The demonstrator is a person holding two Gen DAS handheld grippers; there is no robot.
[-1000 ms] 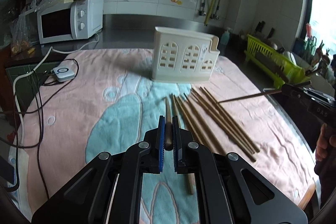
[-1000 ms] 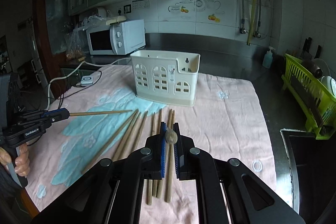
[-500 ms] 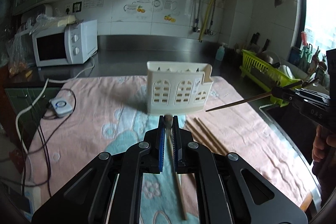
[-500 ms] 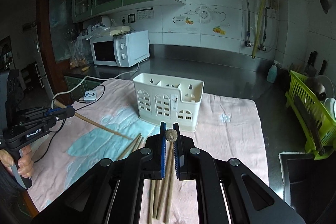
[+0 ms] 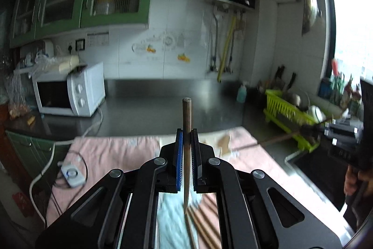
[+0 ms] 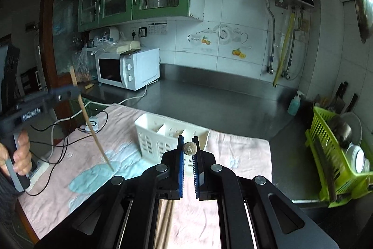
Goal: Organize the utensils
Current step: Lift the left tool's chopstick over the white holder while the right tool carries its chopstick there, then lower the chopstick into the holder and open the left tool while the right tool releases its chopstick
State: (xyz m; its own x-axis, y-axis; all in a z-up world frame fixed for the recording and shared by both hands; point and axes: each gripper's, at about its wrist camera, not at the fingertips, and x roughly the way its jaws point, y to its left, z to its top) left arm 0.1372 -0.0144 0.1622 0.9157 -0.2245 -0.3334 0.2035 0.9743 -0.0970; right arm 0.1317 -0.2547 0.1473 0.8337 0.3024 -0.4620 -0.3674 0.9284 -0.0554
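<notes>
Δ: both chopsticks lifted off the pink towel (image 6: 242, 151) | left gripper (image 5: 186, 139) clamped on brown wooden chopstick (image 5: 187, 123), near-upright | right gripper (image 6: 188, 148) clamped on second one, end-on (image 6: 190, 148) | white slotted plastic holder (image 6: 151, 132) at 11 o'clock of right jaws | next: insert.

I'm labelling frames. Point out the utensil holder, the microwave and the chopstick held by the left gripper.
Utensil holder (image 6: 149, 139): right wrist view, front wall.
Microwave (image 6: 130, 69): right wrist view, control panel.
Chopstick (image 5: 187, 118): left wrist view, shaft above the jaws.
</notes>
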